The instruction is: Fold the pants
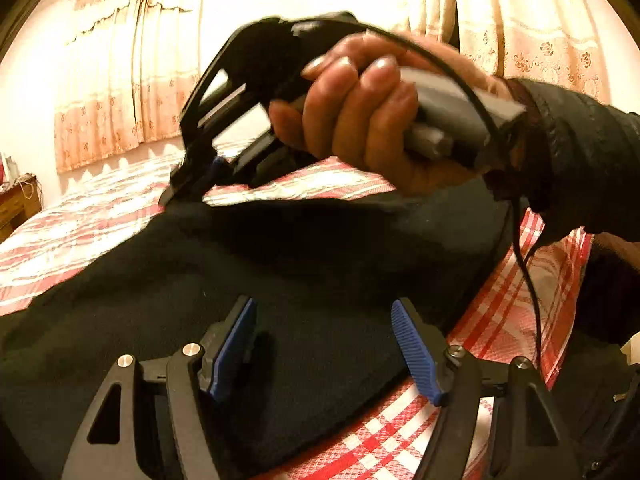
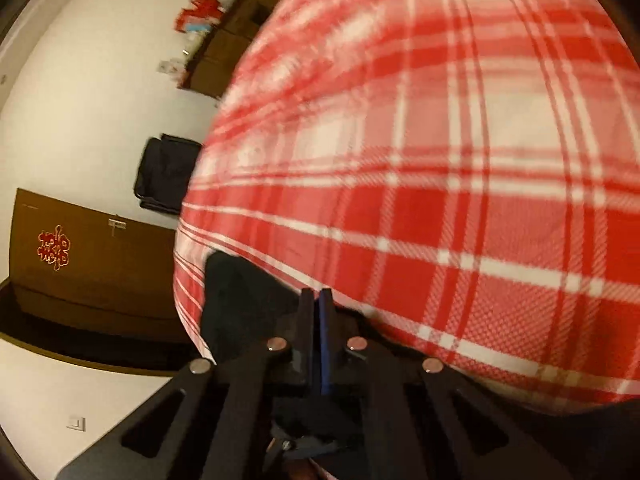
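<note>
Your right gripper [image 2: 319, 312] has its blue-padded fingers [image 2: 325, 340] pressed flat together, and the black soft fabric pants [image 1: 280, 280] bunch at their tips; the left wrist view shows those tips down at the far edge of the cloth, so you most likely hold a pinch of it, though the pads hide the contact itself. Your left gripper [image 1: 324, 344] stands wide apart, holding nothing, its ribbed blue pads [image 1: 416, 352] hovering over the near part of the pants.

Judging by the layout, the fold is barely begun: the pants lie spread in one broad dark sheet on the red-and-white plaid bedspread [image 2: 460, 200], with no doubled layer that you can make out. Lifting the far edge over and squaring it is left.

Beyond the pants, peach patterned curtains [image 1: 120, 80] hang behind the bed and a brown wooden cabinet [image 2: 224, 48] stands beside it. Your black cable [image 1: 528, 280] dangles next to the pants and could snag.
</note>
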A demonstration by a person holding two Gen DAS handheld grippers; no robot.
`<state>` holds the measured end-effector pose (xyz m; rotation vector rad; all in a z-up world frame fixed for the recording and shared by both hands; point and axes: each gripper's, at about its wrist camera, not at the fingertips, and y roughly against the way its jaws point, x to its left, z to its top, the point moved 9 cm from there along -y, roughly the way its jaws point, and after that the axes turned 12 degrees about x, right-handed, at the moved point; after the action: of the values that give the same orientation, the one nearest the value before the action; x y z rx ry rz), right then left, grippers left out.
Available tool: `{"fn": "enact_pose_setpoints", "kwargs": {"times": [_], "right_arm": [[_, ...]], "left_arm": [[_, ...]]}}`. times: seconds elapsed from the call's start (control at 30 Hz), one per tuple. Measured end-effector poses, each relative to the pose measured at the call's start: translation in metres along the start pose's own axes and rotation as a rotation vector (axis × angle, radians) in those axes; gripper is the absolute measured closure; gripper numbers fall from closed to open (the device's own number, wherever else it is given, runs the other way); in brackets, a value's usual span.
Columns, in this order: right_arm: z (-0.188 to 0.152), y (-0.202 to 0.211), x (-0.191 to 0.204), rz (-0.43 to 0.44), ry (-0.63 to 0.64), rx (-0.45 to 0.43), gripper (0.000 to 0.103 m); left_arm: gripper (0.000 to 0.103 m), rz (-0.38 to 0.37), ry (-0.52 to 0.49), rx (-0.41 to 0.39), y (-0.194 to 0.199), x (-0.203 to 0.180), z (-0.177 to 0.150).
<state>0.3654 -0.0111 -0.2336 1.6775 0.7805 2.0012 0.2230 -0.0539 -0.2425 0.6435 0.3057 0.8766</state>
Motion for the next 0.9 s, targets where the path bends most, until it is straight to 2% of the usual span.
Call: {"fn": "enact_pose_setpoints", "kwargs": {"times": [0.2,0.37,0.5,0.57,0.6,0.63,0.67,0.73,0.9], "right_arm": [[0.011,0.002,-0.014,-0.052,-0.018,-0.034,0.099],[0.019,-0.013,-0.043,-0.088,-0.073,-0.031,0.099],[0.020,-0.020,-0.040,-0.081,-0.042,-0.022,0.097],[0.018,-0.009,-0.038,-0.081,-0.046,-0.047,0.089],[0.016,-0.001,-0.040,-0.083,-0.054,-0.066,0.082],[0.011,0.012,-0.040,-0.063,-0.066,-0.085,0.060],[0.005,0.024,-0.042,-0.042,-0.075,-0.103,0.044],[-0.014,0.060,-0.050,-0.073,-0.077,-0.162,0.044],[-0.087,0.169,-0.093,-0.242,-0.113,-0.312,0.044]], "left_arm": [[0.031,-0.020,0.044,0.038,-0.015,0.008,-0.006],[0.026,-0.004,0.016,0.046,-0.021,0.003,-0.005],[0.025,0.000,0.008,0.044,-0.023,0.001,-0.003],[0.025,-0.004,0.012,0.038,-0.022,0.002,-0.002],[0.025,-0.005,0.014,0.035,-0.021,0.003,-0.001],[0.025,-0.005,0.015,0.032,-0.021,0.003,-0.001],[0.025,-0.004,0.015,0.029,-0.020,0.004,0.000],[0.025,-0.002,0.012,0.023,-0.016,0.005,-0.004],[0.025,-0.002,-0.019,0.017,-0.003,-0.003,0.012]]}}
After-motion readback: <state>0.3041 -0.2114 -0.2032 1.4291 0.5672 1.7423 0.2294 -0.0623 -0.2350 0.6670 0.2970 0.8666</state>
